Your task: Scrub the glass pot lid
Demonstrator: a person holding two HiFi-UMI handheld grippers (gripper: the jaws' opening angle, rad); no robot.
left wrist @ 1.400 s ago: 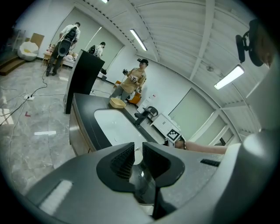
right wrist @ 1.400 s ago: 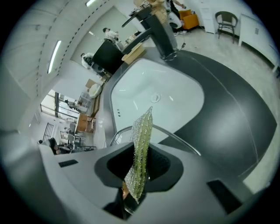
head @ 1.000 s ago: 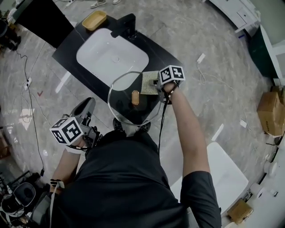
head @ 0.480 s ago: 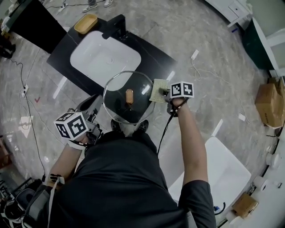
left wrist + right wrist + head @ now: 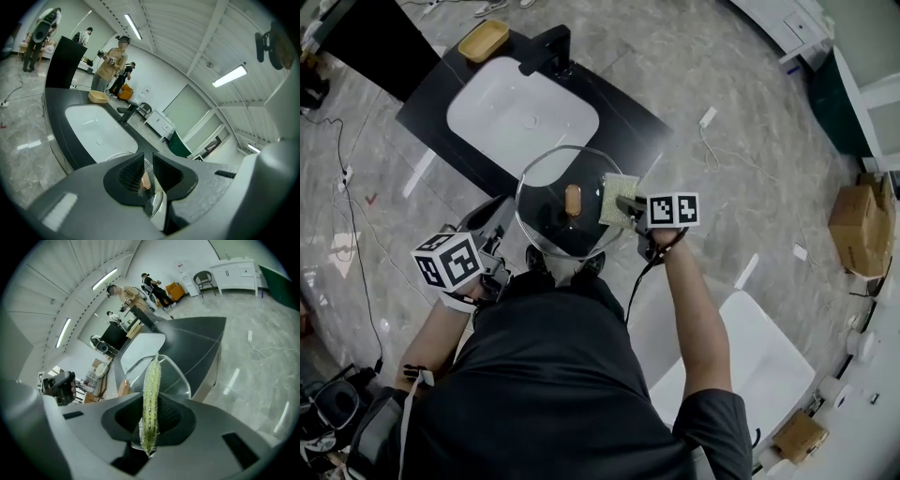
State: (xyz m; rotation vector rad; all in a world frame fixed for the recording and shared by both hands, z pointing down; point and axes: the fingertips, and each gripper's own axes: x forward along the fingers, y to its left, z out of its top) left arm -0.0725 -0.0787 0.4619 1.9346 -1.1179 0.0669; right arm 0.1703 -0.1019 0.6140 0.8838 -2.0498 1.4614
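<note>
The round glass pot lid (image 5: 551,225) with a wooden knob (image 5: 572,199) is held over the front edge of the black counter (image 5: 623,105), just short of the white sink basin (image 5: 523,114). My left gripper (image 5: 511,220) is shut on the lid's near-left rim; the glass (image 5: 157,202) and the knob (image 5: 145,180) show between its jaws (image 5: 147,168). My right gripper (image 5: 628,202) is shut on a yellow-green sponge (image 5: 619,199), which lies against the lid's right part, beside the knob. In the right gripper view the sponge (image 5: 151,394) stands edge-on over the lid (image 5: 174,369).
A black faucet (image 5: 548,49) and a tan soap dish (image 5: 483,39) sit at the sink's far side. A white tub (image 5: 769,366) lies on the floor at lower right, a cardboard box (image 5: 853,220) at far right. People (image 5: 110,65) stand in the background.
The sponge slid out to the lid's right rim, then back inward toward the knob. The lid stayed in the left gripper and shifted slightly left.
</note>
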